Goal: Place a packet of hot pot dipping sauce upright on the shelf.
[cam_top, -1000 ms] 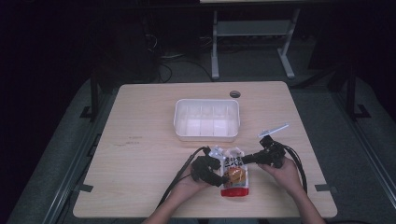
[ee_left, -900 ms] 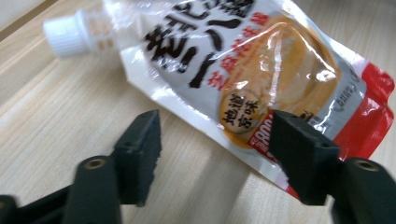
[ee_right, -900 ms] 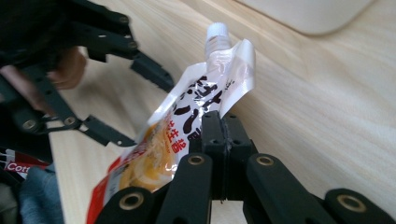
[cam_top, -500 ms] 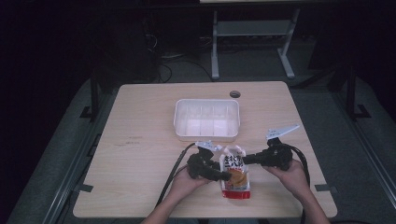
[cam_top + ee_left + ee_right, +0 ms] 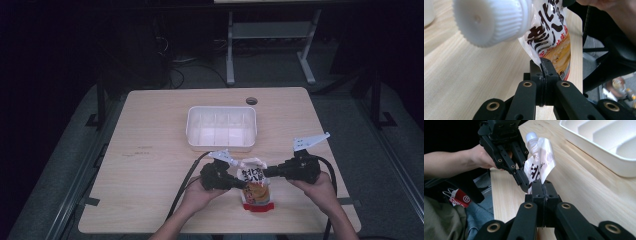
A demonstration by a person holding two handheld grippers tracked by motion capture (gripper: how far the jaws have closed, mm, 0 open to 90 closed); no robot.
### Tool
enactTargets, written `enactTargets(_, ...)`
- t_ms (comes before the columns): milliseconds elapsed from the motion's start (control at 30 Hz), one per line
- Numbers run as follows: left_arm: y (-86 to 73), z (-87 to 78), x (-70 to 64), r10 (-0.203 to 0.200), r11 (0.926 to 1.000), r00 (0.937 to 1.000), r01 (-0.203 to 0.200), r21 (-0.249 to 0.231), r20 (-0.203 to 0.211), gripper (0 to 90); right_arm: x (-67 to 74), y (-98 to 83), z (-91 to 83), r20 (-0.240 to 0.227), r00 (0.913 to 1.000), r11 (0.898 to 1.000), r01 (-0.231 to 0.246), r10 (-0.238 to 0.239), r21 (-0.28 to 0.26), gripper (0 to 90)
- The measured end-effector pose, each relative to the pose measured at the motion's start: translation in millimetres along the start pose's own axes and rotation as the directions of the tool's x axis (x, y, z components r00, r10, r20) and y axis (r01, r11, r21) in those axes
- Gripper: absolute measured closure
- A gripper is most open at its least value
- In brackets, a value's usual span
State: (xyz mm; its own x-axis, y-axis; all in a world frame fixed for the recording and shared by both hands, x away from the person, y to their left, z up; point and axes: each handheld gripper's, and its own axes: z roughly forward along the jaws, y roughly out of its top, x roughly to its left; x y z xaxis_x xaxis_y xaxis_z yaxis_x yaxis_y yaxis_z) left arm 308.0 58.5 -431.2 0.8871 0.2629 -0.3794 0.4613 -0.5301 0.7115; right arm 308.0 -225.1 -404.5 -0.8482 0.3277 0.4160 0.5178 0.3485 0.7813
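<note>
As both jaws pinch its side edges, left hand-held gripper (image 5: 243, 184) and right hand-held gripper (image 5: 266, 172) hold the spouted pouch (image 5: 254, 186), lower centre: soft, light, slippery film; seams and the white cap (image 5: 490, 21) grip best.

The pouch (image 5: 255, 186) stands near the surface's (image 5: 150, 165) near edge, between the left claw (image 5: 245, 184) and the right claw (image 5: 265, 173), with the tray (image 5: 221, 128) farther behind it.

High view overhead, gripper views close, sharing pouch (image 5: 255, 186)
</note>
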Motion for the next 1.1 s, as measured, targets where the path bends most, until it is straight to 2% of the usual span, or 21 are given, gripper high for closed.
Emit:
enactTargets(67, 2.0, 0.0, -4.3, 0.025, 0.9997, 0.9997, -0.025, 0.004, 0.003, 89.5, 0.6, 1.2, -0.7, -0.007, 0.9999, 1.0, 0.01, -0.01, -0.014, 84.2)
enactTargets(167, 5.8, 1.1, -11.9, 0.067, 0.9976, 0.9977, -0.066, 0.02, -0.015, 89.6, 1.0, 2.5, -0.5, -0.018, 0.9996, 1.0, 0.02, -0.02, -0.023, 82.2)
enactTargets(233, 8.0, 2.0, -14.8, 0.083, 0.9962, 0.9965, -0.083, 0.027, -0.01, 89.7, 1.4, 2.6, 2.6, -0.025, 0.9993, 1.0, 0.026, -0.026, -0.008, 79.8)
enactTargets(300, 9.8, 2.7, -17.7, 0.107, 0.9936, 0.994, -0.106, 0.04, -0.025, 89.6, 2.8, 3.0, 5.4, -0.009, 0.9991, 0.999, 0.041, -0.041, 0.014, 79.5)
enactTargets(600, 9.9, 1.8, -17.5, 0.108, 0.9934, 0.9934, -0.107, 0.043, -0.037, 89.7, 7.6, 4.5, -0.1, 0.029, 0.9977, 0.998, 0.061, -0.062, 0.03, 87.3)
enactTargets(733, 8.4, -0.5, -17.7, 0.114, 0.9928, 0.9918, -0.112, 0.042, -0.058, 88.9, 12.2, 7.1, 0.7, 0.046, 0.9964, 0.997, 0.07, -0.071, 0.038, 88.6)
enactTargets(933, 2.9, -9.8, -17.0, 0.13, 0.9905, 0.9857, -0.124, 0.06, -0.108, 80.1, 17.9, 10.8, -3.1, 0.085, 0.9946, 0.998, 0.056, -0.059, 0.031, 88.8)
enactTargets(1100, -3.7, -16.6, -18.8, 0.166, 0.9842, 0.9751, -0.154, 0.087, -0.147, 73.8, 23.2, 14.2, -9.2, 0.114, 0.9928, 0.999, 0.038, -0.039, 0.011, 88.9)
